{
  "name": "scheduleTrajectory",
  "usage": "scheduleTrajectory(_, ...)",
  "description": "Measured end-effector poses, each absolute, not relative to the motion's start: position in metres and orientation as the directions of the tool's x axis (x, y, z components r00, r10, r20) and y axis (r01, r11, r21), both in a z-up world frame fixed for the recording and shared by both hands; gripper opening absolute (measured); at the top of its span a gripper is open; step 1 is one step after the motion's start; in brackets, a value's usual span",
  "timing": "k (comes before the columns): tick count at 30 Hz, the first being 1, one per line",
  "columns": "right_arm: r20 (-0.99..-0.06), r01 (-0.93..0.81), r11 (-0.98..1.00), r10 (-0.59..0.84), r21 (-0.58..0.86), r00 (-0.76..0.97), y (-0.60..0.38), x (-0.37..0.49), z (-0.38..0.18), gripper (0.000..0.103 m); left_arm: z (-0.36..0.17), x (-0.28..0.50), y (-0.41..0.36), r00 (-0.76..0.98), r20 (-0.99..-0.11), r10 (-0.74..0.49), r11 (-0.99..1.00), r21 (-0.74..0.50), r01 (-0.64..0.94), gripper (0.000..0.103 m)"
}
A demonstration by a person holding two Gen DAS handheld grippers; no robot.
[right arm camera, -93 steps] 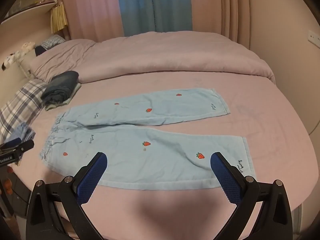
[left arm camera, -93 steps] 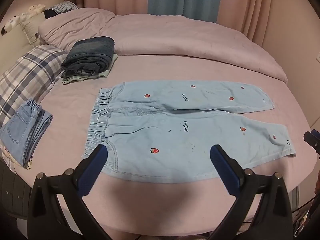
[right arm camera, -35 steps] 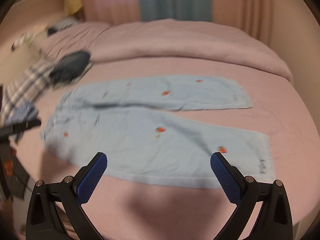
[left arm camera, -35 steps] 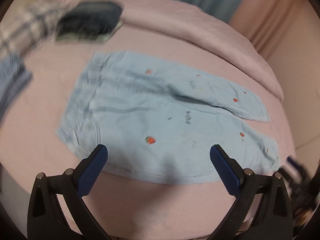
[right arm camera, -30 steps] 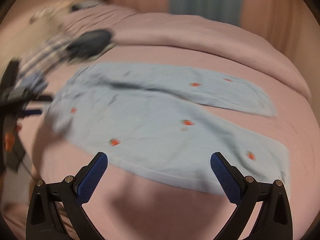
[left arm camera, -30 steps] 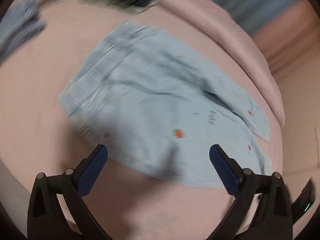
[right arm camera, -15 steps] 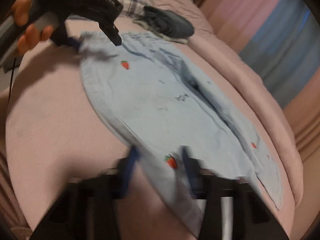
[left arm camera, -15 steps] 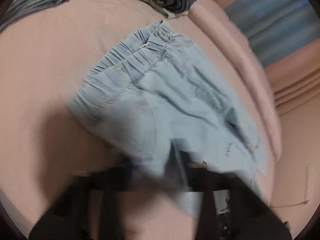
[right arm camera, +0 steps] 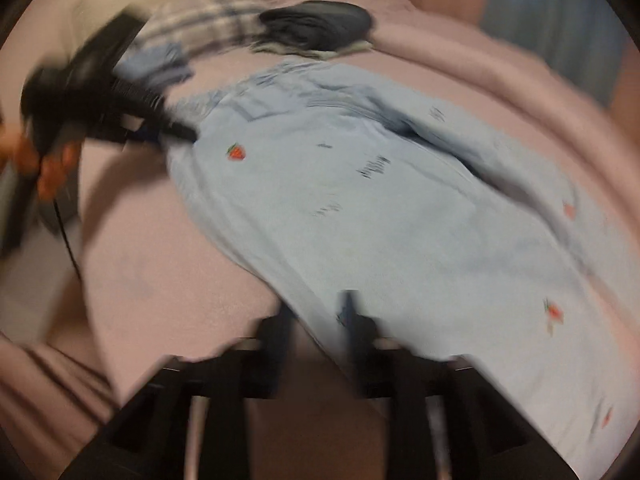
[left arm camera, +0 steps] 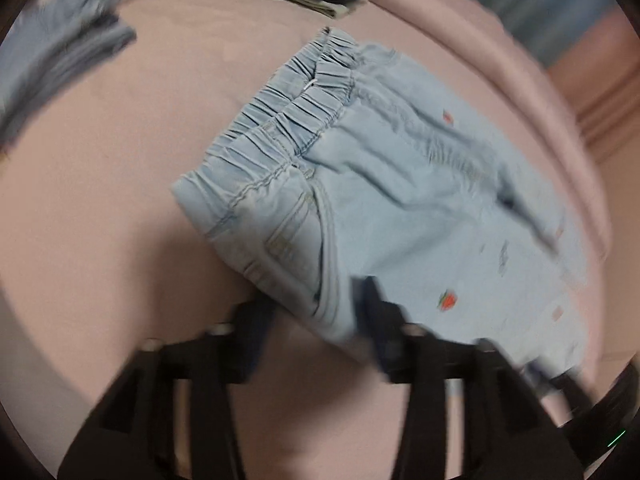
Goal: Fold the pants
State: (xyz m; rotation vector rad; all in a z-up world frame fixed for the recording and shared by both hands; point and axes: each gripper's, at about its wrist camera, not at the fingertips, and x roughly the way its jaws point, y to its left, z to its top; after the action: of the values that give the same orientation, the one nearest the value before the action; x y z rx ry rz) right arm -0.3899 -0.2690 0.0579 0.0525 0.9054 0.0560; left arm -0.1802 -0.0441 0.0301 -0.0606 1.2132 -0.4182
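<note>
**Gripping one pair of pants at two edges**

Counting first: one pair of light blue pants (left arm camera: 400, 184) lies spread on the pink bed (left arm camera: 100, 200), and I hold two grippers. Away at 12 o'clock sits one dark folded stack of clothes (right arm camera: 320, 24), with one folded denim piece (left arm camera: 60, 52) at 10 o'clock in the left view and a plaid pillow (right arm camera: 208, 20) beside it in the right view.

Small red strawberry prints dot the pants: I count two clear ones in the left view and about four in the right. Short dark lines of writing sit on the fabric, but blur makes them unreadable.

My left gripper (left arm camera: 316, 312) sits at 6 o'clock, its fingers drawn close on the near corner of the pants just below the gathered elastic waistband (left arm camera: 288, 120), with cloth between them. From the right view it reaches in from 9 o'clock, tips on that same waist corner.

My right gripper (right arm camera: 316, 320) is also at 6 o'clock, fingers nearly together with the near edge of the pant leg pinched between them. Both views are motion-blurred.
</note>
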Motion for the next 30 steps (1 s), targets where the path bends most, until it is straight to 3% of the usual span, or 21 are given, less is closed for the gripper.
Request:
scheduleTrajectory(2,-0.739,0.054,0.987,0.079,0.154,0.669,-0.307,-0.421,0.079,0.051,0.042,-0.19,-0.043,0.329,-0.892,-0.311,0.922,-0.198,0.334,0.058)
scheduleTrajectory(5,-0.7,0.305,0.93,-0.078,0.205,0.71,-0.39,-0.47,0.101,0.052,0.056,-0.2,-0.047,0.383,-0.872,-0.303,0.911,-0.148,0.384,0.059)
scheduleTrajectory(9,-0.723,0.665,0.726,-0.363,0.175,0.587,-0.509,-0.531,0.104,0.053,0.063,-0.202,-0.077,0.382,-0.838,-0.39,0.867,-0.193,0.46,0.06)
scheduleTrajectory(12,-0.771,0.787,0.595,-0.421,0.163,0.478,-0.574,-0.563,0.089,0.053,0.065,-0.199,-0.111,0.373,-0.815,-0.445,0.826,-0.211,0.523,0.061)
scheduleTrajectory(15,-0.805,0.783,0.555,-0.308,0.28,0.507,-0.615,-0.573,0.064,0.053,0.057,-0.19,-0.15,0.345,-0.81,-0.475,0.799,-0.232,0.555,0.061)
scheduleTrajectory(17,-0.815,0.75,0.59,-0.251,0.3,0.523,-0.611,-0.556,0.055,0.053,0.051,-0.186,-0.164,0.354,-0.829,-0.432,0.814,-0.19,0.549,0.061)
scheduleTrajectory(18,-0.816,0.725,0.636,-0.253,0.265,0.52,-0.602,-0.549,0.057,0.044,0.046,-0.184,-0.168,0.341,-0.843,-0.416,0.816,-0.181,0.548,0.061)
scheduleTrajectory(19,-0.82,0.7,0.669,-0.239,0.249,0.52,-0.598,-0.544,0.058,0.019,0.039,-0.18,-0.172,0.335,-0.856,-0.394,0.824,-0.167,0.542,0.061)
scheduleTrajectory(20,-0.825,0.677,0.695,-0.218,0.243,0.521,-0.594,-0.539,0.059,0.014,0.032,-0.176,-0.175,0.336,-0.871,-0.358,0.834,-0.136,0.534,0.061)
scheduleTrajectory(22,-0.841,0.67,0.728,-0.264,0.147,0.471,-0.588,-0.531,0.064,0.011,0.021,-0.169,-0.178,0.344,-0.892,-0.293,0.842,-0.07,0.534,0.062)
scheduleTrajectory(26,-0.8,0.67,0.74,-0.366,0.06,0.476,-0.59,-0.526,0.085,0.01,0.016,-0.166,-0.179,0.363,-0.889,-0.279,0.833,-0.036,0.551,0.07)
scheduleTrajectory(30,-0.845,0.66,0.75,-0.383,-0.048,0.374,-0.593,-0.5,0.051,0.016,0.014,-0.167,-0.179,0.38,-0.886,-0.264,0.831,-0.009,0.556,0.071)
